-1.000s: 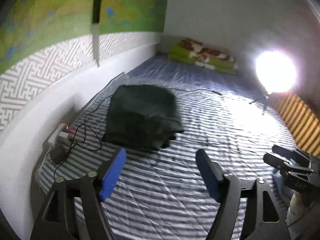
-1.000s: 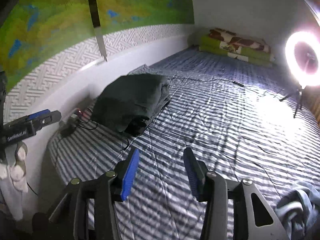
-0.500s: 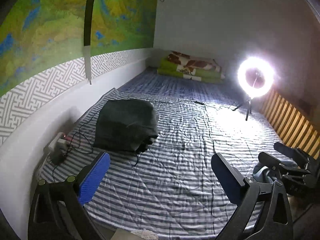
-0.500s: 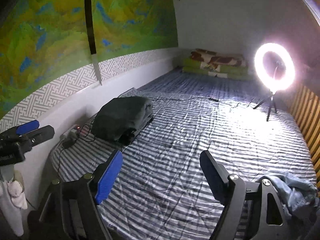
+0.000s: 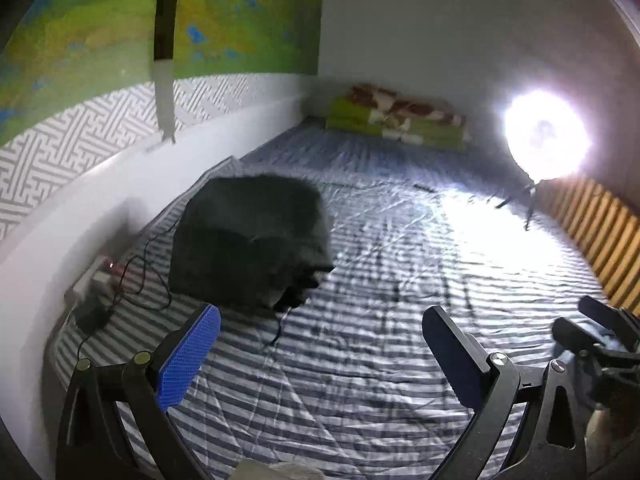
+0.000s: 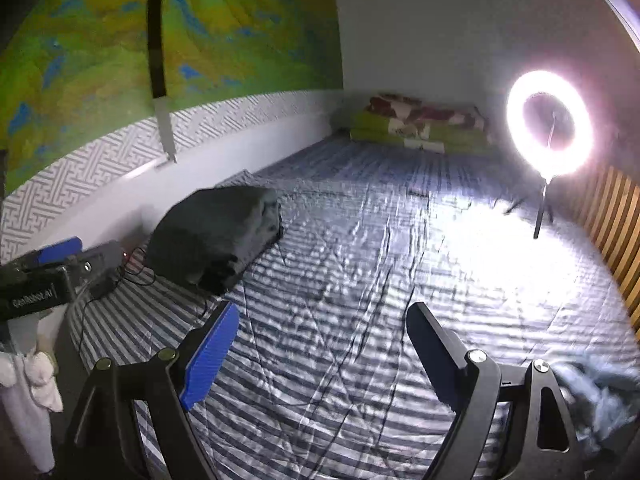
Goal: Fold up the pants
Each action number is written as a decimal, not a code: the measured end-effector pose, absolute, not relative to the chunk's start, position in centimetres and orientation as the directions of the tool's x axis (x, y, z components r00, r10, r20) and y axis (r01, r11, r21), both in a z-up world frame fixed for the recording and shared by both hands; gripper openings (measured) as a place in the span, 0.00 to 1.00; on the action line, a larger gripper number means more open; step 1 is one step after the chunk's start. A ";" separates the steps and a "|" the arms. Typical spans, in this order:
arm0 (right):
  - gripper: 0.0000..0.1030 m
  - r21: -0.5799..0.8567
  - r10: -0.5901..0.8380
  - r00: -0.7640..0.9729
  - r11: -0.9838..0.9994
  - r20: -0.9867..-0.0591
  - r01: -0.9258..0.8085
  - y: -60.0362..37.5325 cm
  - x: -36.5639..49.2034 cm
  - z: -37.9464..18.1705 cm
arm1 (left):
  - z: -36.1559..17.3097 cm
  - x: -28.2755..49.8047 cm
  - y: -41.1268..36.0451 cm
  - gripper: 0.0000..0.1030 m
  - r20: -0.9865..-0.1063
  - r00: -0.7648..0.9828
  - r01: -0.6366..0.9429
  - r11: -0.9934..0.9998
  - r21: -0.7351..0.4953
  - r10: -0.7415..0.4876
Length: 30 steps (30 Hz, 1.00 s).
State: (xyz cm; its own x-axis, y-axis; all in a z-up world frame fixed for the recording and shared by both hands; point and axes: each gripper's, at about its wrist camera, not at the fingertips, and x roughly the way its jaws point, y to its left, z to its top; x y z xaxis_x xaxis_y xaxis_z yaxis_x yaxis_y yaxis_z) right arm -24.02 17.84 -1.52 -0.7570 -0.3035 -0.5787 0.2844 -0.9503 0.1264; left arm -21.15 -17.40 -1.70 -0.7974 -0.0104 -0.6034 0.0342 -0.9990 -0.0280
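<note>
1. Both sets of jaws have just been opening, and both rigs have swung about over the striped bed [image 6: 360, 280] since a second ago; nothing sits between either pair.
2. Left gripper [image 5: 320, 344] stands wide and empty; right gripper [image 6: 324, 336] is nearly as wide, also empty.
3. Dark folded pants [image 5: 248, 240] lie far-left on the bed by the wall, just beside the cables [image 5: 140, 280].
4. Crumpled blue-grey pants [image 6: 600, 396] sit near-right, at my right gripper's edge; I judge these the next job.
5. Soft, light, floppy cloth, I reckon: pinch at the waistband or a hem.
6. Bunched as they are, I cannot tell their long axis or heading.
</note>
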 end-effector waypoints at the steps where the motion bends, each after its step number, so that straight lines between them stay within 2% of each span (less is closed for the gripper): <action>1: 0.81 0.147 -0.311 -0.747 -0.949 -0.587 0.280 18.1 -24.4 -2.1 | -2.4 -21.5 -17.4 1.00 -0.607 -0.794 0.037 -0.999 -0.010 -0.023; 6: 0.81 0.147 -0.284 -0.731 -0.958 -0.621 0.247 18.6 -25.8 -4.4 | -4.7 -22.7 -18.2 1.00 -0.642 -0.767 0.042 -0.996 -0.077 0.017; 11: 0.81 0.110 -0.253 -0.736 -0.965 -0.629 0.237 18.3 -26.1 -5.9 | -7.3 -23.3 -17.9 1.00 -0.652 -0.757 0.064 -0.998 -0.008 -0.043; 30: 0.81 0.097 -0.227 -0.717 -0.971 -0.658 0.219 17.5 -28.2 -8.7 | -10.5 -24.7 -18.3 1.00 -0.681 -0.731 0.058 -0.998 -0.018 -0.030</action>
